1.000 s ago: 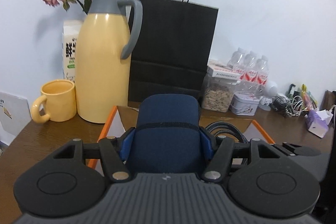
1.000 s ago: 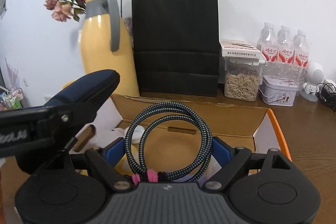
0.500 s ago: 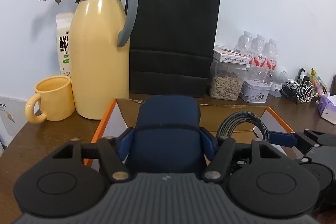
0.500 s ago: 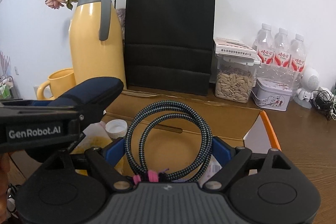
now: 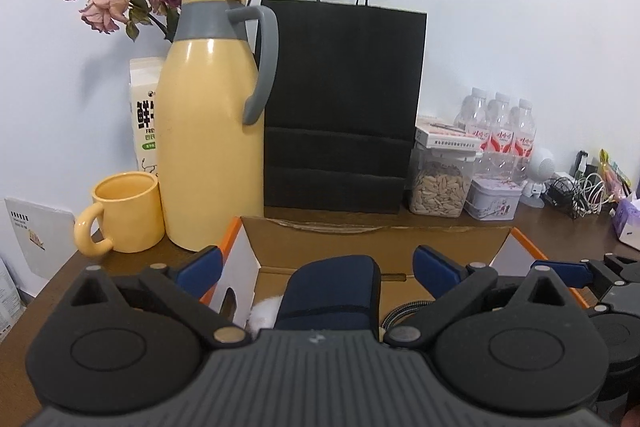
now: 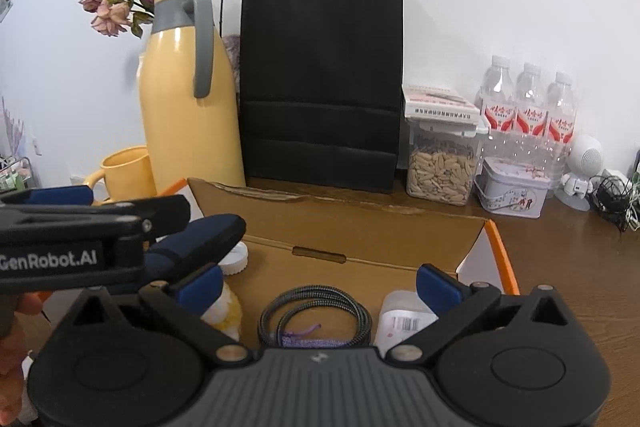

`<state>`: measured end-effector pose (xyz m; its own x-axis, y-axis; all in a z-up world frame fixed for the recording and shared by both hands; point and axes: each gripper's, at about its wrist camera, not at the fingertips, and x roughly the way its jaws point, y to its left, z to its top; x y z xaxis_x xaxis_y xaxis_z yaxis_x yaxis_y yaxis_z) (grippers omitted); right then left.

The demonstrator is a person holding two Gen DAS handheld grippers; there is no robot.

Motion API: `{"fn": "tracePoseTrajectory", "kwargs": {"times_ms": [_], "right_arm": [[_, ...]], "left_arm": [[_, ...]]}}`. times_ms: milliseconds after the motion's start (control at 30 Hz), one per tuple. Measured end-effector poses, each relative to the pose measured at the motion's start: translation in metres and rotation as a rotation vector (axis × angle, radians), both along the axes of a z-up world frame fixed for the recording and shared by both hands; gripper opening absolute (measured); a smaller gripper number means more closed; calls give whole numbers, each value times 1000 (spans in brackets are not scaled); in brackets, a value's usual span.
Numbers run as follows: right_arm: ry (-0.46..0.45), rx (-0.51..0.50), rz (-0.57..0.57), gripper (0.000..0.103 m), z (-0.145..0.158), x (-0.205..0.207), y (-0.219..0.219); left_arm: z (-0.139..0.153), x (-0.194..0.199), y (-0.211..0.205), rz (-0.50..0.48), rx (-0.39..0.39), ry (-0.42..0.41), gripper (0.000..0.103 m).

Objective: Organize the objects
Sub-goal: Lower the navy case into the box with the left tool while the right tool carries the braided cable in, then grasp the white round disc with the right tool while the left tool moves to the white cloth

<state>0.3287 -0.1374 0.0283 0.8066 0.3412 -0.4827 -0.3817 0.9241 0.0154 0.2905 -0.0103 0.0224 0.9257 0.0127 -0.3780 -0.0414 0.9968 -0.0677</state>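
Observation:
An open cardboard box (image 5: pixel 360 243) with orange edges sits right in front of both grippers. A navy blue case (image 5: pixel 332 291) lies in it, below and between the fingers of my left gripper (image 5: pixel 316 261), whose jaws are opening wide and do not touch it. In the right wrist view a coiled braided cable (image 6: pixel 316 315) rests on the box floor (image 6: pixel 360 227). It is under my right gripper (image 6: pixel 318 285), whose jaws are also opening with nothing pressed between them. The navy case (image 6: pixel 200 239) shows at the left there, beneath the left gripper's body.
Behind the box stand a yellow thermos jug (image 5: pixel 208 139), a yellow mug (image 5: pixel 128 211), a black paper bag (image 5: pixel 340 107), a seed jar (image 5: pixel 440 187), a tin (image 5: pixel 494 199) and water bottles (image 5: pixel 500 131). The box also holds a white cap (image 6: pixel 236 259) and a barcoded white pack (image 6: pixel 404 319).
The left jaws spread and let go of the navy case, which now lies lower in the box. The right jaws spread and the cable coil dropped onto the box floor.

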Motion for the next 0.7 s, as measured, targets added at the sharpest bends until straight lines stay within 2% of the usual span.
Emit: {"fn": "tracePoseTrajectory", "kwargs": {"times_ms": [167,400,533,700], "right_arm": [[-45,-1,2,103,12,-15,-3],[-101,-2,30,103,31,-55,-12],[-133,-25,49,103,36,-87,-19],[-122,-47,64,103,27,-124,-30]], "left_arm": [[13,-19,5,-4,-16,-36,103],[29,-67,12,-17,-21,-94,103],[30,-99,20,-17,-24,-95,103],[22,-135,28,-14,3,-68,103]]}}
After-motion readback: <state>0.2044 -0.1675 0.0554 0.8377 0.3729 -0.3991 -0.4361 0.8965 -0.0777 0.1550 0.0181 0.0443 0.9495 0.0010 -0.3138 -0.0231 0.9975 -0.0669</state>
